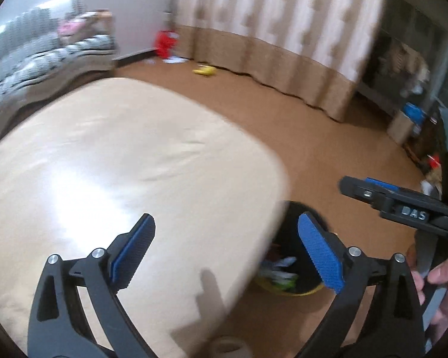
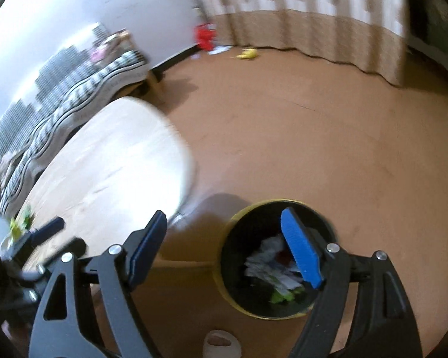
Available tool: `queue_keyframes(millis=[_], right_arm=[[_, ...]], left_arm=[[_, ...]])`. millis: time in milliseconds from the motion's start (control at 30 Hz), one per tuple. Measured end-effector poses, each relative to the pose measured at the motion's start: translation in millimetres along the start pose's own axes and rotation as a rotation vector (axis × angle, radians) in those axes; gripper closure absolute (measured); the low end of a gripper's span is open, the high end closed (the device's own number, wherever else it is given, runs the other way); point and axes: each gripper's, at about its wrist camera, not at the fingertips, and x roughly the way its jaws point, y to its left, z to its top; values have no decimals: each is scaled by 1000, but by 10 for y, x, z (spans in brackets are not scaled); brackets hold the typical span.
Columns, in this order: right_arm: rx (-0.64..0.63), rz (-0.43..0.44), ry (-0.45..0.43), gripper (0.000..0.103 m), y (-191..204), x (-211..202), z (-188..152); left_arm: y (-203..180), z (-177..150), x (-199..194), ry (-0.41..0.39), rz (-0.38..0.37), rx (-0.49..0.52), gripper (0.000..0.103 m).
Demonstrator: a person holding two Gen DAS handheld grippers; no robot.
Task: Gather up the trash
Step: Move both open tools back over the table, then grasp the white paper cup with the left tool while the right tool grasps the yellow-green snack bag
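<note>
While crumpled trash [image 2: 271, 271] is lying in the bin [image 2: 224, 280], the left tool [image 1: 227, 253] and right tool [image 2: 227, 253] are gaping apart, holding nothing.

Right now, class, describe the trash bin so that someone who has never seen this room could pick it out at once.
Start at the big pale wooden table in the middle of the brown floor. Just off its rounded near corner, on the floor, stands a round bin. It is black inside with a yellow rim, and already holds crumpled white paper and green scraps, unlike anything else nearby.
</note>
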Motion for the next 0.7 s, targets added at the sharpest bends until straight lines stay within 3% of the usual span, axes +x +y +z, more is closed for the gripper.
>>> queue_keyframes(millis=[200,433,567,700], right_arm=[[-154,155,36,26,1341,198,9],[-274,385,162,26,3090,568,-299],[-348,497,203,26,4046,712,-542],[-407,554,250,26,4684,894,-759]], left_arm=[[1387,-245,-722,-54,227,-166,9],[3086,-795,-1664,-115,450,-424,8],[3818,-1110,-2006,-139,524,-602,8],[4218,-1236,-2051,-154,513,-717,9]])
